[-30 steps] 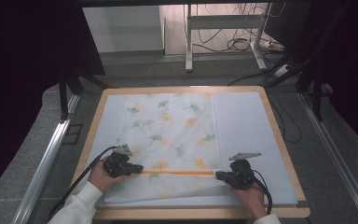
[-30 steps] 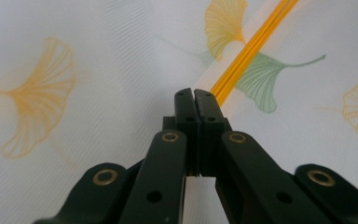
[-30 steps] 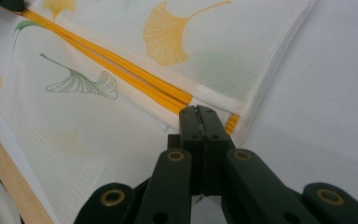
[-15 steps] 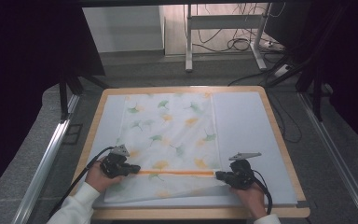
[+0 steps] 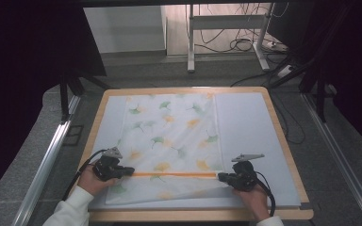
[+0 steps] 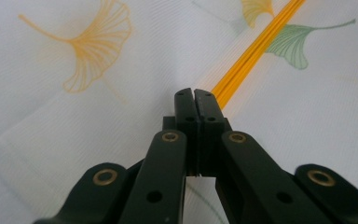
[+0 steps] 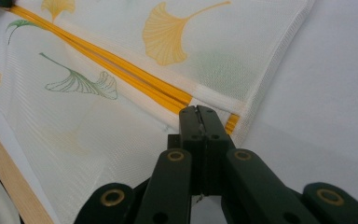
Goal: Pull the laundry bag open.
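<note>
White, thin woven cloth printed with green and yellow ginkgo leaves (image 5: pixel 169 136) lies spread flat on a pale grey mat (image 5: pixel 250 127) that covers a light wooden table (image 5: pixel 283 136). An orange stripe (image 5: pixel 174 174) runs along the cloth near the person's side, and the material on the near side of that stripe looks doubled over, with a slanting lower edge. In the right gripper view the stripe (image 7: pixel 121 74) reads as several close parallel orange lines stopping at a white hemmed border.

Long axis of the cloth runs away from the person, from the near table edge toward the far edge; the orange stripe lies across that axis, from left to right in the high view. The cloth sits left of the mat's centre, leaving a wide bare band of mat on the right.

Left gripper (image 5: pixel 128 171) sits at the left end of the stripe, its jaws pressed together with the tips on the cloth just beside the orange lines, as the left gripper view (image 6: pixel 195 100) confirms. Whether fabric is pinched between them cannot be told. Right gripper (image 5: pixel 221 177) sits at the right end of the stripe, jaws likewise pressed together (image 7: pixel 199 116), tips at the cloth's hemmed corner where the stripe ends; a pinch on the fabric cannot be confirmed there either.

Both grippers point inward toward each other along the stripe
</note>
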Available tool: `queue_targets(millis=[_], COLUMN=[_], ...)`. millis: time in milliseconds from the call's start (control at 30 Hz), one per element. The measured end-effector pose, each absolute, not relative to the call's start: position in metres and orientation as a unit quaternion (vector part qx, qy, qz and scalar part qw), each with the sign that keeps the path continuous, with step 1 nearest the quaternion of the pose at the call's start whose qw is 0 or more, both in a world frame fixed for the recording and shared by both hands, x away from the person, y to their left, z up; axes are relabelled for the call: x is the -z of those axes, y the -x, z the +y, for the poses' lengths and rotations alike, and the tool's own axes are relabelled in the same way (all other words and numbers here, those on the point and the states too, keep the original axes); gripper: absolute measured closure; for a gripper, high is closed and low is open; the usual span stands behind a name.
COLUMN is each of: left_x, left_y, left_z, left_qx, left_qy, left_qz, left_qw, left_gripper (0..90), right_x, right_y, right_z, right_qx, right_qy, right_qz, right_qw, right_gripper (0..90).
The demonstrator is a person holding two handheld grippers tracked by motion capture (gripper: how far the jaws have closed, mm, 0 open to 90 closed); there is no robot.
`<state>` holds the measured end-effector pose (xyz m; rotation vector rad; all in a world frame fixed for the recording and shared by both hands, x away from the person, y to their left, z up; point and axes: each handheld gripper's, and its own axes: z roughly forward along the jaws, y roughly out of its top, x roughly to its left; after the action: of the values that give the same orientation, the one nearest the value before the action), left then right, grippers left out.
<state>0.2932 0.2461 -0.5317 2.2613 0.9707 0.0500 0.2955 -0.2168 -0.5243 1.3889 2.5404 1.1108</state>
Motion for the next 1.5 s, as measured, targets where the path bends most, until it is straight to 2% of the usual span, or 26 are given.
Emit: queue_targets(millis=[867,1500], left_x=[0.534,0.535], left_y=[-0.28,-0.279], left_z=[0.293,0.295], left_qx=[-0.026,-0.033], left_qy=[-0.848,-0.851], left_qz=[0.408,0.401], left_qw=[0.337,0.337], left_gripper=[90.0,89.7], right_x=[0.524,0.525], right_y=[-0.295,-0.296], right_z=[-0.217,-0.217], right_qx=[-0.358,-0.359], right_qy=[-0.446,-0.446], right_qz=[0.82,0.82], right_qw=[0.02,0.018], right_gripper=[89.9,89.8])
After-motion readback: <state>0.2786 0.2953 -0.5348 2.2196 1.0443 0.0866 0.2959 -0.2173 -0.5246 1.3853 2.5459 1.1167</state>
